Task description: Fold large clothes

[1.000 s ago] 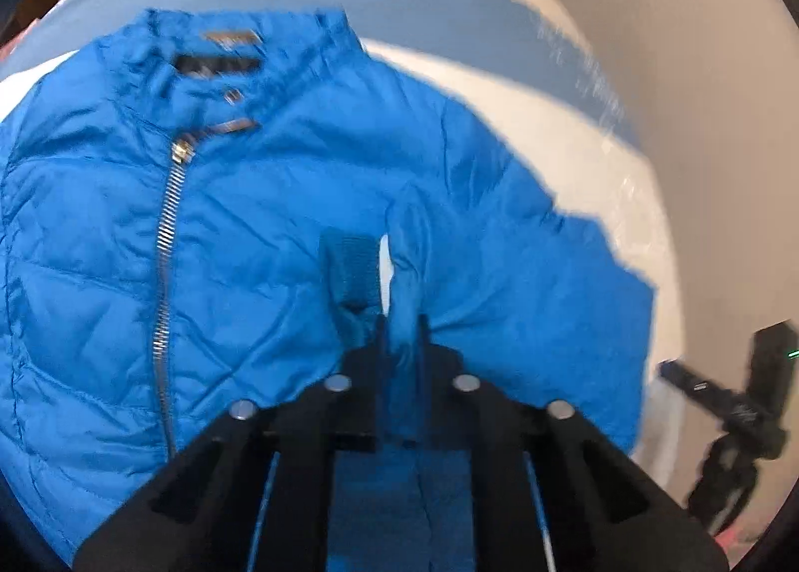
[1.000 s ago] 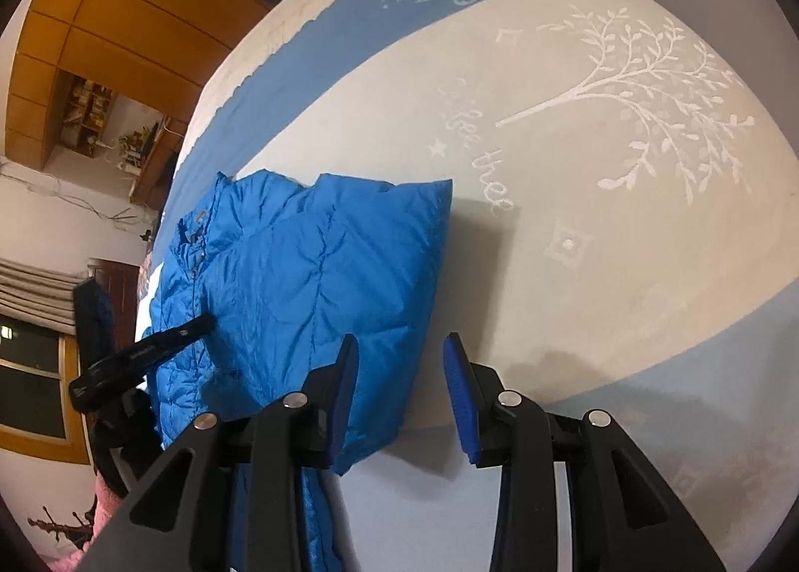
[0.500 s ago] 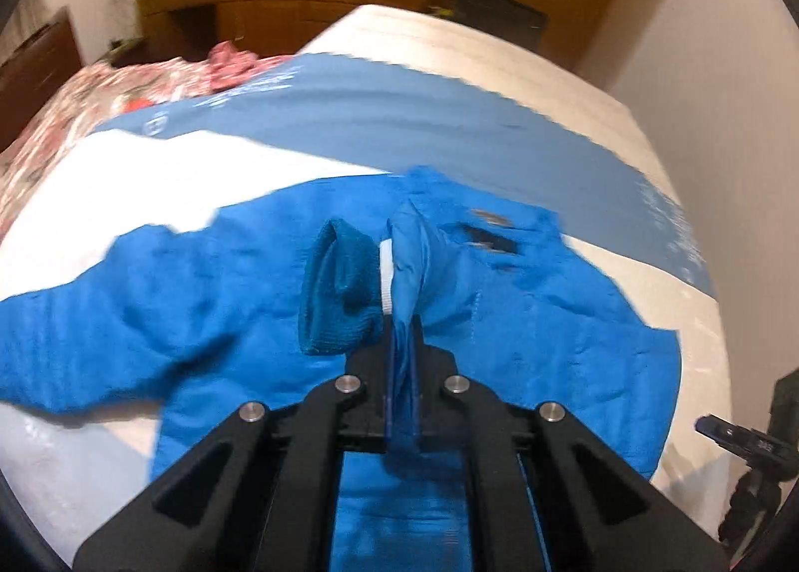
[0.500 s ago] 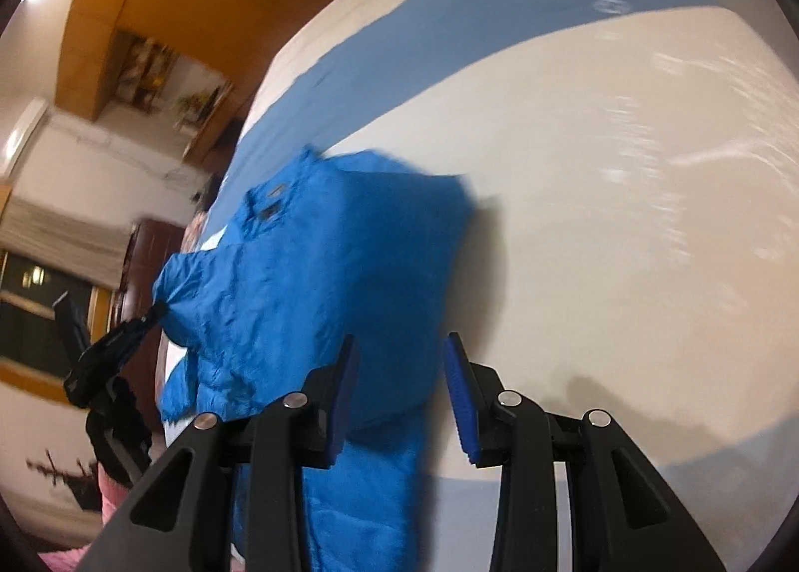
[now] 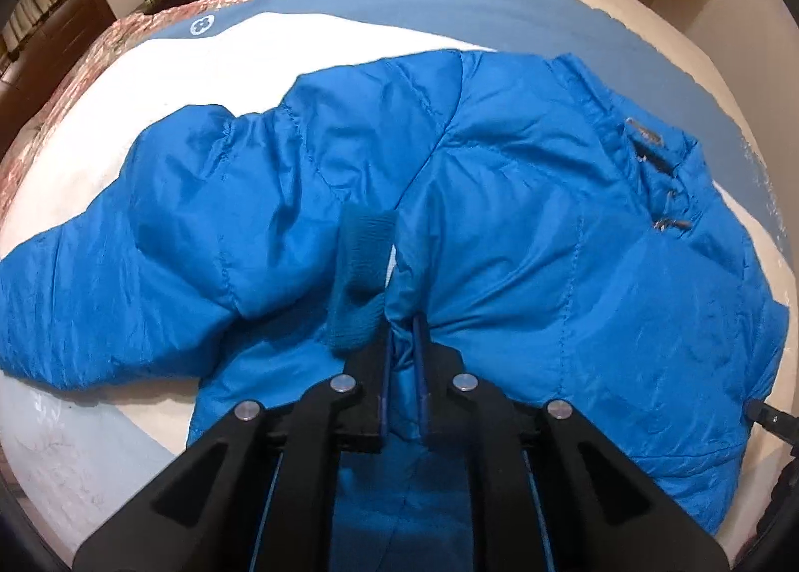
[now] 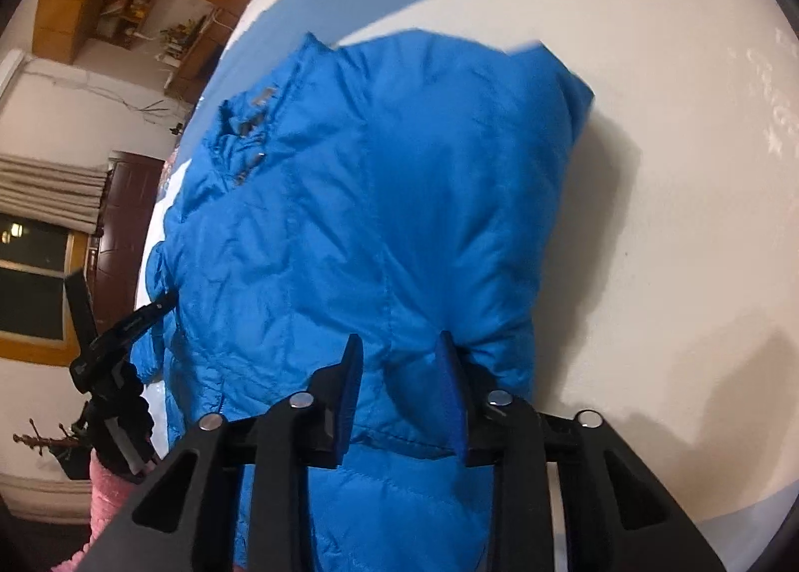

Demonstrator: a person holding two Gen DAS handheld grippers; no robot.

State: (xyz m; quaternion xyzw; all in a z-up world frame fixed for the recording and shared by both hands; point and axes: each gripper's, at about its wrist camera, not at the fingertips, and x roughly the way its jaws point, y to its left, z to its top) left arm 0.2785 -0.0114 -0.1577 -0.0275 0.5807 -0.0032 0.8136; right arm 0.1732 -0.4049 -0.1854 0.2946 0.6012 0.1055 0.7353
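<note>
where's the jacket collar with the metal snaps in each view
Left wrist: the jacket collar sits upper right, far side of the blue jacket.
Right wrist: the collar sits upper left.
Shared landmark: the blue stripe on the bed cover, just beyond the collar.

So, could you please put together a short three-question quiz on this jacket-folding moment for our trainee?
1. True or false: the left gripper is shut on the blue puffer jacket's sleeve end, beside its knit cuff.
2. What is the state of the right gripper? A) shut on fabric B) open over the jacket C) out of view
3. Fill in: the jacket lies on a white and ____ bedspread.

Key: 1 true; 2 B; 3 blue.
</note>
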